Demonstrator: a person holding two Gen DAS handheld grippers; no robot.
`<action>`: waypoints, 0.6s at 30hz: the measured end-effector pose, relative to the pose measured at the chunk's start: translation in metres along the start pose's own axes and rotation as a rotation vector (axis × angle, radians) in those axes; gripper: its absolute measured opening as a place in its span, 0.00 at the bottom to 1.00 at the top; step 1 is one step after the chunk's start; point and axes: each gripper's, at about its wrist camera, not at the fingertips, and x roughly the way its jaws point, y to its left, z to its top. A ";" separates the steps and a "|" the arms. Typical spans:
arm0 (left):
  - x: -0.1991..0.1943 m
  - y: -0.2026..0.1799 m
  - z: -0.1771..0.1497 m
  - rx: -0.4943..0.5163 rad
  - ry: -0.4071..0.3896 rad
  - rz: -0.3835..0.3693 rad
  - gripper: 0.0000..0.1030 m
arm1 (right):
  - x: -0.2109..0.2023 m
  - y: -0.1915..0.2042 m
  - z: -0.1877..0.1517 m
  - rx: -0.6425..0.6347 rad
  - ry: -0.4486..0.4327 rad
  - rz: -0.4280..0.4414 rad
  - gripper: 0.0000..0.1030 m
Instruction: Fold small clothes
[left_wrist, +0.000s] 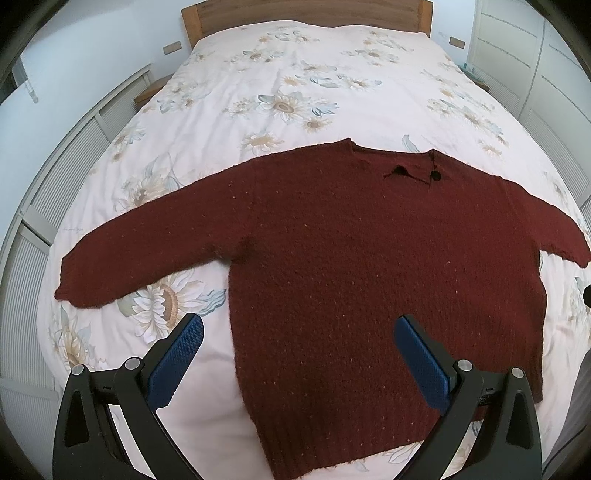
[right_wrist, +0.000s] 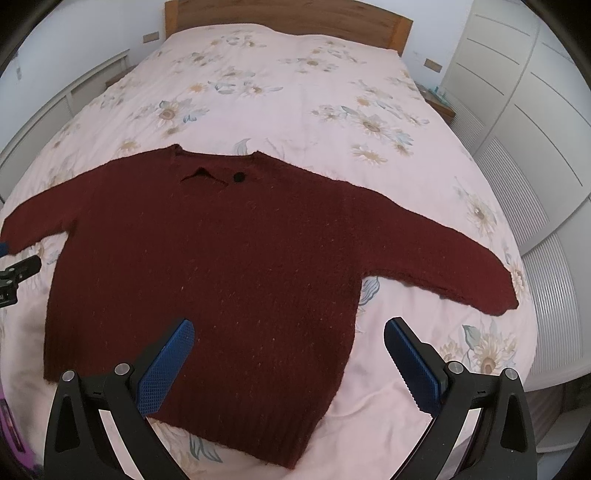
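A dark red knit sweater (left_wrist: 369, 266) lies flat on the bed, both sleeves spread out, collar with a black button away from me. It also shows in the right wrist view (right_wrist: 207, 280). My left gripper (left_wrist: 299, 332) is open and empty, hovering over the sweater's lower left part, its left finger over the bedspread. My right gripper (right_wrist: 290, 334) is open and empty, hovering over the sweater's lower right side edge. The left gripper's tip (right_wrist: 22, 267) shows at the left edge of the right wrist view.
The bed (left_wrist: 314, 66) has a pale floral bedspread and a wooden headboard (left_wrist: 306, 11). White louvred wardrobe doors (right_wrist: 517, 122) stand to the right, white panels (left_wrist: 55, 192) to the left. Bedside tables (left_wrist: 151, 92) sit at both sides.
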 end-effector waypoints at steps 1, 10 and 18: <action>0.000 0.000 0.000 0.002 0.002 -0.001 0.99 | 0.000 0.000 0.000 0.001 -0.001 0.000 1.00; 0.003 -0.001 -0.001 0.013 0.009 -0.005 0.99 | 0.001 0.001 0.000 -0.006 0.004 -0.002 1.00; 0.005 -0.002 -0.002 0.017 0.014 -0.004 0.99 | 0.001 0.002 0.000 -0.013 0.007 0.000 1.00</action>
